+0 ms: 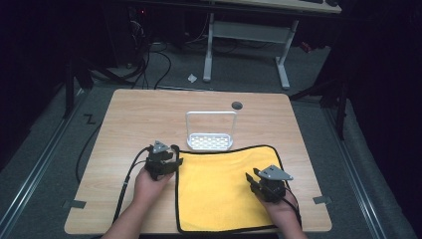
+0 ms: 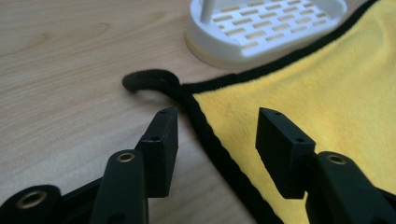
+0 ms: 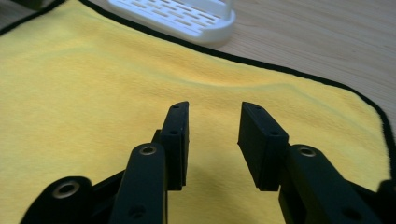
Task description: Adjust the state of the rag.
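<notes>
The yellow cloth [image 1: 226,186] lies spread flat on the desk [image 1: 134,114], and both the left hand-held gripper [image 1: 164,162] and right hand-held gripper [image 1: 261,181] are released, so any folding looks yet to start.

Lighting: overhead, even on the table [image 1: 149,109]; surroundings near black. Shadows: soft, short. Glare: none. High view: slightly soft, low resolution. Gripper views: bright, near jaws blurred, white rack [image 2: 261,28] mildly out of focus.
</notes>
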A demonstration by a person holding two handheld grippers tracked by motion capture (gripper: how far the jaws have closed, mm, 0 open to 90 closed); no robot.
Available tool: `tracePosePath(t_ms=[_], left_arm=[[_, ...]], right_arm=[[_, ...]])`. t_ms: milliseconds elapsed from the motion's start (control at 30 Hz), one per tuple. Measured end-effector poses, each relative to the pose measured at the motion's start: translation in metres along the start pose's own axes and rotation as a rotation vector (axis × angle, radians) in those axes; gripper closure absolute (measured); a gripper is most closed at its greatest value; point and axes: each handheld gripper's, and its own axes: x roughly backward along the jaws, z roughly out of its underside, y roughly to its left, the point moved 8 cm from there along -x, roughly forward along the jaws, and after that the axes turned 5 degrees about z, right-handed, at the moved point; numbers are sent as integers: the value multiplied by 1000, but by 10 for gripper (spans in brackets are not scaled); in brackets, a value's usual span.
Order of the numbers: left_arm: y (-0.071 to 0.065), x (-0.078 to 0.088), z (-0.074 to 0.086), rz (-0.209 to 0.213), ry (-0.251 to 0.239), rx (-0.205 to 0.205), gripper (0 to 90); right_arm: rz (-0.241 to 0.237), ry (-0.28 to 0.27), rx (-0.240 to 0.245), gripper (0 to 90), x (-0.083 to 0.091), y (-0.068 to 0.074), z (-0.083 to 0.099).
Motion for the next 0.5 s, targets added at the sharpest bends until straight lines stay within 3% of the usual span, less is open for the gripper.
tracePosePath(t_ms=[133,200,400,500], left_arm=[[0,-10,-1,-16,23,-19,425],[-2,-13,-3,-7,21,-10,399],[-4,-22,-6,-65,18,-15,381],[-8,-24,-5,-101,26,-69,432]], right_arm=[[-29,-12,30,614,2,19,-2],[-41,-9,43,595,2,27,-2],[-81,-10,84,555,1,51,-4],[-101,-16,103,539,1,62,-6]])
